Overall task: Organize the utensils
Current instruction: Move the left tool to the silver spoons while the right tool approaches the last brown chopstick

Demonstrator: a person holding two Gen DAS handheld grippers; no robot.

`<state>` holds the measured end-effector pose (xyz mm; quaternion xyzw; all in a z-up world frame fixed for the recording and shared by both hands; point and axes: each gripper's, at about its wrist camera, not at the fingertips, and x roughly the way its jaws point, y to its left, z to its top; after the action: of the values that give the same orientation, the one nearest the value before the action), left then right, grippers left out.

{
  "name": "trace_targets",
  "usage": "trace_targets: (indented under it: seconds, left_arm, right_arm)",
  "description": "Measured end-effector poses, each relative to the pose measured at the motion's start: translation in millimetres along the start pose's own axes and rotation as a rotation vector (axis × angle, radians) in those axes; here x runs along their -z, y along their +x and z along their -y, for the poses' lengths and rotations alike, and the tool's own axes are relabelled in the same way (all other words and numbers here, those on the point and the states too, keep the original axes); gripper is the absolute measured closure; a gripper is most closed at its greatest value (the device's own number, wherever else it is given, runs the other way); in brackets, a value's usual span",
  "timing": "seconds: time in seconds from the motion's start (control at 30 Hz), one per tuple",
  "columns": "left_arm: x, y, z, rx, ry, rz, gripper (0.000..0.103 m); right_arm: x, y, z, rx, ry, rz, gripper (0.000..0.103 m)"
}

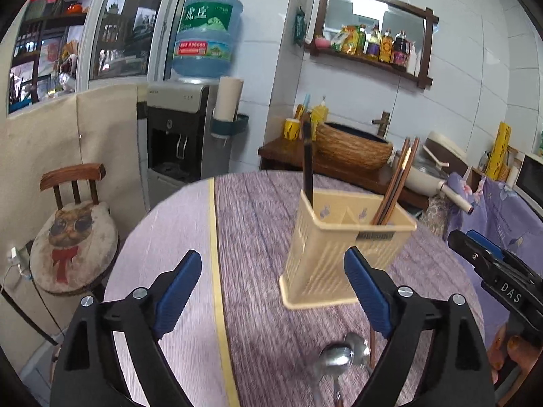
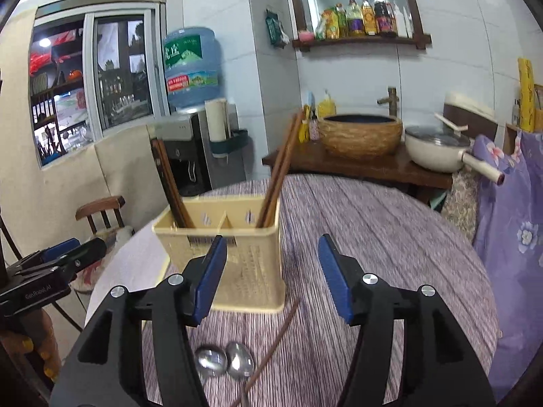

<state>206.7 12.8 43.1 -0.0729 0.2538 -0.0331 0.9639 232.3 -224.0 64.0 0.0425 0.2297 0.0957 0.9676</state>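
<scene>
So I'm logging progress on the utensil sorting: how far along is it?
Partly done. Chopsticks already stand in the beige holder, more in its other compartment. Nothing is in hand: the left hand-held gripper and right hand-held gripper are both open and empty. Left on the table: two spoons and one loose chopstick.

"DAS" stands on the right gripper [image 1: 475,247], "GenRobot.AI" on the left gripper [image 2: 73,249].

Spoons [image 2: 225,364] before holder [image 2: 251,268]; chopsticks [image 2: 276,176] inside.
</scene>
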Motion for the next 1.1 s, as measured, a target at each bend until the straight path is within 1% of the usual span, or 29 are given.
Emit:
trace_targets:
  seconds: [0.07,0.17,0.33,0.43,0.53,0.77,0.9,1.1]
  left_arm:
    - [10,2,-4,-0.004,-0.012,-0.033,0.015]
    - [28,7,-6,-0.004,-0.005,-0.086,0.015]
    - [54,9,-7,-0.014,0.007,-0.145,0.015]
    - [68,10,-9,-0.019,0.006,-0.185,0.015]
    - [80,12,-8,-0.022,0.02,-0.221,0.019]
    - [102,20,12,0.03,0.081,-0.3,0.037]
    - [108,27,25,0.034,0.118,-0.324,0.04]
    - [114,36,32,0.028,0.128,-0.354,0.043]
  right_arm:
    - [14,3,4,0.012,0.014,-0.041,0.046]
    - [36,8,10,0.021,0.033,-0.107,0.046]
    - [65,13,16,0.051,0.051,-0.175,0.046]
    - [76,14,19,0.057,0.065,-0.201,0.046]
    - [83,16,20,0.073,0.058,-0.22,0.046]
    - [98,21,25,0.101,0.068,-0.264,0.046]
    - [100,19,28,0.105,0.073,-0.268,0.046]
    - [102,17,29,0.097,0.081,-0.273,0.046]
